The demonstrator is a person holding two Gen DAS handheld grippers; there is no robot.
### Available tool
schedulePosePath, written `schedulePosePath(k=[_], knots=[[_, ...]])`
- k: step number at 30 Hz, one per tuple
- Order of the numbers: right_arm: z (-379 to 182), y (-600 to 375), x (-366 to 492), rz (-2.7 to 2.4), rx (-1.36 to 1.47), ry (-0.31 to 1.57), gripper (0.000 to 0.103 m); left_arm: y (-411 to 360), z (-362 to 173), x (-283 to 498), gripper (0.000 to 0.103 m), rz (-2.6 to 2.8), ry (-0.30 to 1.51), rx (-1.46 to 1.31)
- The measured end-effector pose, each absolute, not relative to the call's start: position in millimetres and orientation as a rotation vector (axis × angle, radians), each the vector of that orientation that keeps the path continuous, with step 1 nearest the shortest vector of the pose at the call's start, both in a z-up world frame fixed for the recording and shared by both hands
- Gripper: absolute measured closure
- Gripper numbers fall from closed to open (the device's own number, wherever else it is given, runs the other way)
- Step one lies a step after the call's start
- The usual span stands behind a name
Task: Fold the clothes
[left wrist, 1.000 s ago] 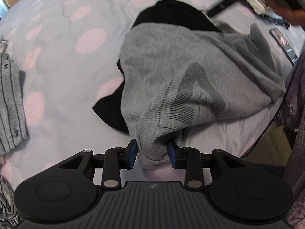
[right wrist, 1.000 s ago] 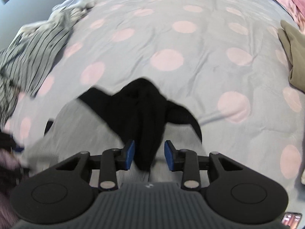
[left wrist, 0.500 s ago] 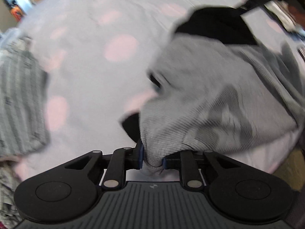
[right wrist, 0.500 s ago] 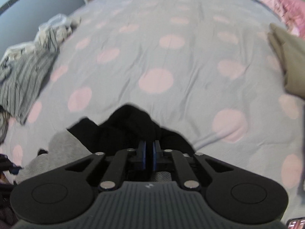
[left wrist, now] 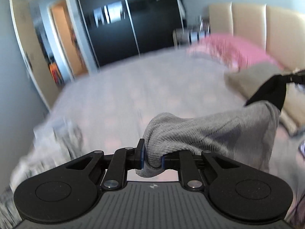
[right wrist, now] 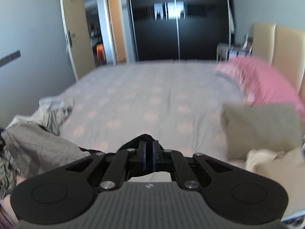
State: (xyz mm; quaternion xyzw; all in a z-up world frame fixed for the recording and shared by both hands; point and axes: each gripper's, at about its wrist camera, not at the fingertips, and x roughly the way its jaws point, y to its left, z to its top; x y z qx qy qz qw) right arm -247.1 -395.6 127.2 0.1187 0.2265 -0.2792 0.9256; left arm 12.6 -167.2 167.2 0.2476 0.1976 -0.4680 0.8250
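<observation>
While I watch from far away, my left hand-held gripper (left wrist: 152,157) is pinching a bunched corner of the grey knit top (left wrist: 209,133), with the cloth squeezed between the two blue pads. From there the top stretches away to the right and hangs in the air above the bed (left wrist: 143,95). Its far end has a black part (left wrist: 270,93), and that bit is pulled up toward the right edge of the view.

My right hand-held gripper (right wrist: 149,157) has its pads pressed nearly together, with only a thin slit between them. Black cloth (right wrist: 143,139) bunches around the tips, and I take it to be pinched there (the cloth right between the pads is hard to see). The grey part of the top (right wrist: 38,148) sags off to the left of this gripper.

Under it all is the bed, with a soft grey cover and pale pink dots. A striped, crumpled piece of clothing (right wrist: 51,110) lies near the left edge of the bed. A folded brownish-green cloth (right wrist: 261,127) sits on the right side, and a pink pillow (right wrist: 266,82) lies behind it, by the padded cream headboard (left wrist: 247,24). Past the bed stands a big, shiny black wardrobe (right wrist: 179,24). Much of the room looks smeared and blurry.
</observation>
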Motion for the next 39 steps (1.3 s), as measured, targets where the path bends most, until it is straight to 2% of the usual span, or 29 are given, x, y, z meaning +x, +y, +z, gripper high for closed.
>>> schedulePosePath(k=[7,11,18,27,33,39], knots=[[204,-383,-278,-0.606,0.141,0.327,0.096,-177,247,-22,0.090,-1.034,0.212,0.467],[207,-386,-286,-0.622,0.144,0.342,0.096,-185,242,-42,0.090,-1.068,0.207,0.520],[115,-411,-285,-0.649,0.236,0.591,0.096,-203,131,-44,0.090,-1.142,0.408,0.711],[-19,-423,-282,-0.660,0.331,1.056,0.096,-194,-2,-80,0.089,-1.365,0.623,1.019],[-83,-412,-294,-0.628,0.335,1.282,0.096,-175,-41,-108,0.087,-1.520,0.653,1.105],[-92,-405,-299,-0.584,0.321,1.298,0.094,-169,-52,-104,0.073,-1.567,0.699,1.075]])
